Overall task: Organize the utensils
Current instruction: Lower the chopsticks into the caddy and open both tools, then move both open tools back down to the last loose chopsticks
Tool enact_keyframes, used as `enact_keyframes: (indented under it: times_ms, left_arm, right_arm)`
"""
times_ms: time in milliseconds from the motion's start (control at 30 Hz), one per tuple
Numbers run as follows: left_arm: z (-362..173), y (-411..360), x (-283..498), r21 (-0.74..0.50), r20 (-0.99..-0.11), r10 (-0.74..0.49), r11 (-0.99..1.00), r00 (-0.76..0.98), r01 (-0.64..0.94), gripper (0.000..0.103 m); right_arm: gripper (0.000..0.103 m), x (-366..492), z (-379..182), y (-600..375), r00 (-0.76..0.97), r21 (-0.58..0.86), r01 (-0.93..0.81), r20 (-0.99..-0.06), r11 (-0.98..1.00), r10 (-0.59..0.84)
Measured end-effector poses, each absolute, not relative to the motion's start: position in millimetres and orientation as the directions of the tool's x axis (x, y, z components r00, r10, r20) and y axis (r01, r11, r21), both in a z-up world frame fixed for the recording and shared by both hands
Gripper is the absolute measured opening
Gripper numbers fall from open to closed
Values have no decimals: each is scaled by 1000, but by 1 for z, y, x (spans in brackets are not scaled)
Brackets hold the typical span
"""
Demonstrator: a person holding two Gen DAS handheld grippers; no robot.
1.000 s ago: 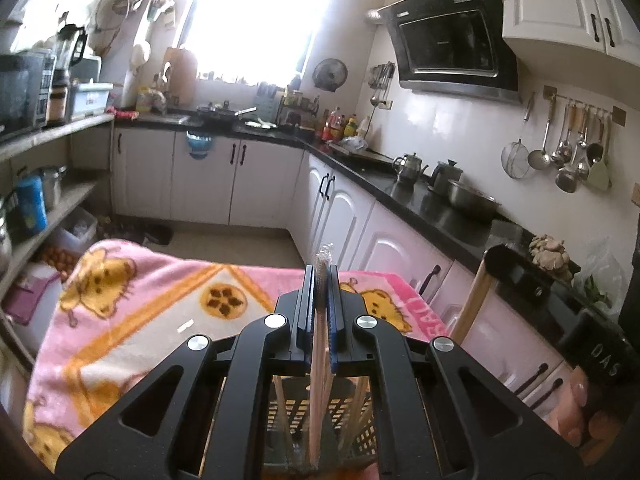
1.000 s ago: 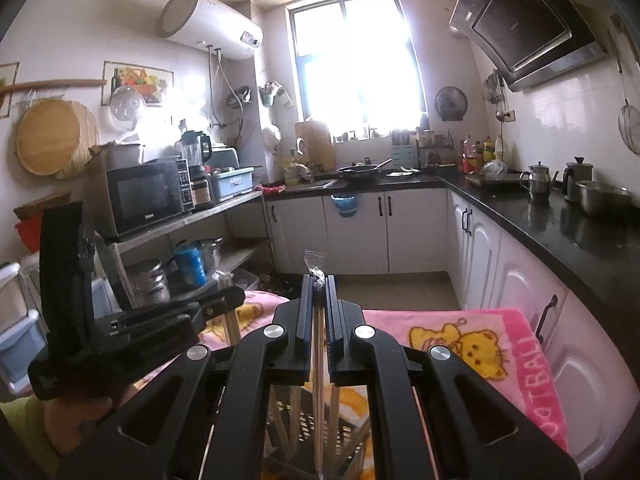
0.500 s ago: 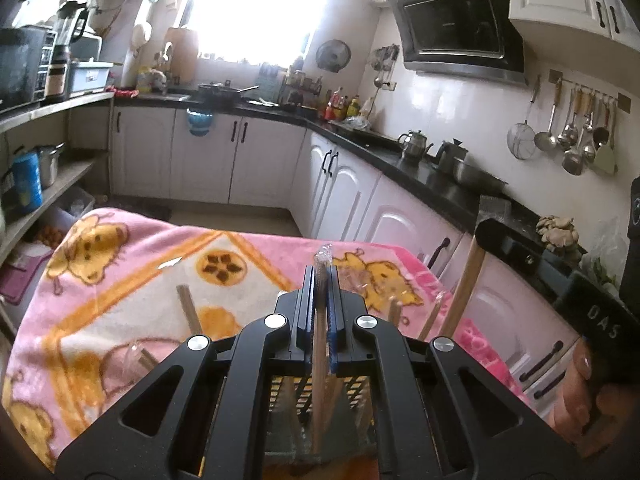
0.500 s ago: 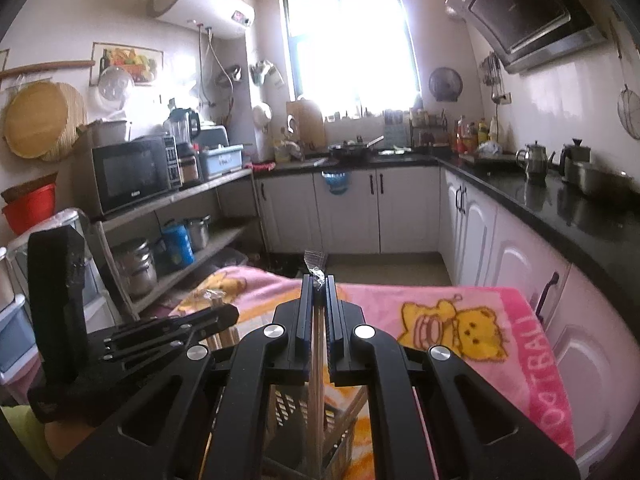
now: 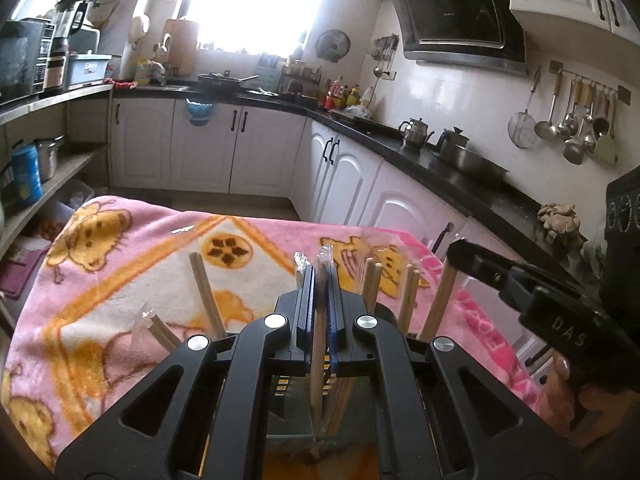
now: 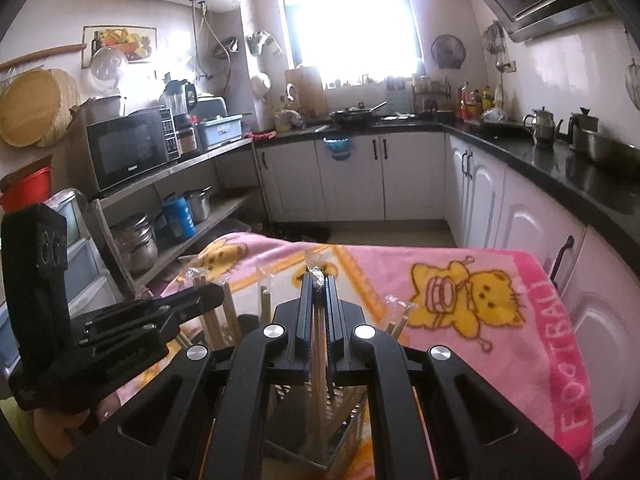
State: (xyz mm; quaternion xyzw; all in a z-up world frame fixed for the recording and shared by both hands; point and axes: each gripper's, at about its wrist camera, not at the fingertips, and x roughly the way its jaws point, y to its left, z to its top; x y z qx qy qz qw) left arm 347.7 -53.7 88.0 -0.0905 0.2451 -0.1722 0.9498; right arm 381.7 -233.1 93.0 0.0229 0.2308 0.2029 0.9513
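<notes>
My left gripper [image 5: 319, 276] is shut on a plastic-wrapped pair of wooden chopsticks [image 5: 317, 360] held upright, their lower end down in a dark mesh utensil holder [image 5: 288, 420] under the jaws. Several other chopsticks [image 5: 204, 296] stand in that holder. My right gripper [image 6: 319, 284] is shut on another wrapped chopstick pair [image 6: 318, 364], also upright over the same holder [image 6: 344, 412]. The right gripper shows at the right of the left wrist view [image 5: 464, 250], and the left gripper at the left of the right wrist view [image 6: 208, 294].
A pink cartoon blanket [image 5: 120, 280] covers the table under the holder. White cabinets with a black countertop [image 5: 460, 176] run behind and to the right. Shelves with a microwave [image 6: 128, 152] and pots stand to the left. Ladles hang on the wall [image 5: 572, 120].
Both grippers have lowered with their chopsticks toward the holder and tilted down. More of the blanket and the standing chopsticks now show. Both grips are unchanged.
</notes>
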Motion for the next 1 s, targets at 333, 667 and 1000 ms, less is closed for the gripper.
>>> enact_keyframes:
  times_ms: [333, 667, 1000]
  left_arm:
    - [84, -46, 344, -248, -464, -367, 928, 806, 279, 17]
    - [86, -24, 327, -263, -475, -351, 932, 807, 251, 34]
    - [89, 5, 281, -289, -450, -329, 933, 830, 213, 66]
  right_arm:
    - [10, 391, 83, -230, 762, 205, -390, -474, 898, 440]
    - [44, 378, 77, -236, 748, 232, -377, -494, 896, 443]
    - [66, 343, 73, -240, 753, 216, -385, -489, 897, 440]
